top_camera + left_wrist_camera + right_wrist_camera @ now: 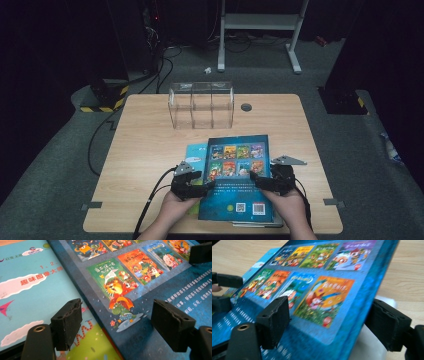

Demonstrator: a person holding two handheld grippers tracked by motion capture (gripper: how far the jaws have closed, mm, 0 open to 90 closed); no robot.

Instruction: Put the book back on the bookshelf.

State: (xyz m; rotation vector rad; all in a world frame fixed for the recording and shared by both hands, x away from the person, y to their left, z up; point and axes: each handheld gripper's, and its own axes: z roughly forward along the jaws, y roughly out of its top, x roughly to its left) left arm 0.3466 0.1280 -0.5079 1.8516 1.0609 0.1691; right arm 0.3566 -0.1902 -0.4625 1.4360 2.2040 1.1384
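Both grippers sit at the near end of the blue book (pixel 237 175), jaws apart. Left gripper (pixel 209 186): jaws straddle the book's left edge w/o pressing, one over the teal book (pixel 32 290) beneath, one over the blue cover. Right gripper (pixel 256 179): jaws either side of the book's right edge, which looks lifted and tilted in the right gripper view; contact w/ pads hard to tell, cover blurred there. Something white under that edge, unclear what. Blue book lies cover-up on the desk (pixel 150 150), near-centre, showing eight small cartoon covers, QR codes near its bottom. Teal book mostly hidden under it. Clear plastic organiser (pixel 201 105) stands behind, well apart.
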